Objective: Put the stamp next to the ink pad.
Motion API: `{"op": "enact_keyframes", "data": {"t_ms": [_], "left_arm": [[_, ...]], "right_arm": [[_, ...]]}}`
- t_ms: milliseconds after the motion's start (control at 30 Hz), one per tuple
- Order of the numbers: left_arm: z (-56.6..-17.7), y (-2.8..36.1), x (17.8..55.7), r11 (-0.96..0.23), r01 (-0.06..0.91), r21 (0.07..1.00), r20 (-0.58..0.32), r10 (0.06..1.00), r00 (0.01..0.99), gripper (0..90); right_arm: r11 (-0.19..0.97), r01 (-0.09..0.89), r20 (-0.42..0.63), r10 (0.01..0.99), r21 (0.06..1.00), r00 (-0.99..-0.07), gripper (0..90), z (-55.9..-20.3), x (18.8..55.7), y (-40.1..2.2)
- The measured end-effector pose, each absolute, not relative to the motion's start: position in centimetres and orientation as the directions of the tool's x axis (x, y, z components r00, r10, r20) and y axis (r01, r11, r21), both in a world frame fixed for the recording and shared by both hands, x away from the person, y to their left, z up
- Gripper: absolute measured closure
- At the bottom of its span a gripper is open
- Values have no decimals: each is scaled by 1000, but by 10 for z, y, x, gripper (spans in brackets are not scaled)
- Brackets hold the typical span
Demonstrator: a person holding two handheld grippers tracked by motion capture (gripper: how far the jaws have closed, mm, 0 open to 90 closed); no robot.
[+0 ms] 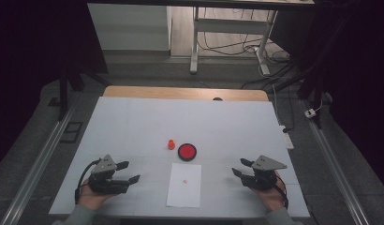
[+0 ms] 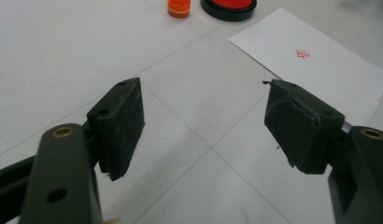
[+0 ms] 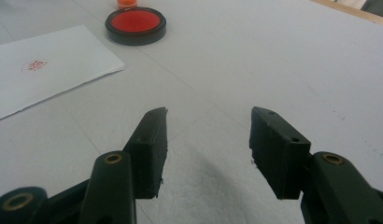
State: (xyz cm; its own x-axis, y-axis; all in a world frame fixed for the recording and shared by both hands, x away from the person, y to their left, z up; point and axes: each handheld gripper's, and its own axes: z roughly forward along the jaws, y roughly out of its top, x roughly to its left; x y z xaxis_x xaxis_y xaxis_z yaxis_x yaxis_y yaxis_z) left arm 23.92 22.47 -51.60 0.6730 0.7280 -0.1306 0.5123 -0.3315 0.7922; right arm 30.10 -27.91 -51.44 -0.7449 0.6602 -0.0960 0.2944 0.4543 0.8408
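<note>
Left gripper (image 1: 129, 172) low at near-left of desk (image 1: 134, 122), jaws spread, nothing between them, pointing rightward toward paper sheet (image 1: 184, 184). Right gripper (image 1: 240, 167) low at near-right of desk, jaws also spread and empty, pointing leftward at same sheet. Both held by hands entering from bottom edge of high view. Paper sheet flat on desk between the two grippers, near front edge, well apart from both; small red stamped mark (image 1: 184, 180) near its middle. Round red ink pad (image 1: 187, 152) in black rim just beyond far edge of sheet, flat, uncovered. Small orange stamp (image 1: 171, 144) upright just left of ink pad, close beside, touching or not hard to tell. In left gripper view, sheet (image 2: 315, 60) ahead and right of jaws, one corner just past right jaw tip; stamp (image 2: 179, 8) and ink pad (image 2: 229, 7) farther off at top edge. In right gripper view, sheet (image 3: 45, 70) ahead-left, ink pad (image 3: 135, 24) beyond it, stamp (image 3: 127, 3) cut by top edge. Neither gripper touching any item.
</note>
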Motion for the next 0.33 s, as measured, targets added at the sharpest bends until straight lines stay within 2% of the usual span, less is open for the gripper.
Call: {"op": "enact_keyframes", "data": {"t_ms": [333], "left_arm": [[-517, 224, 240, -334, 516, 789, -132, 728, 673, 288]], "right_arm": [[451, 288, -93, 654, 845, -751, 458, -514, 301, -280]]}}
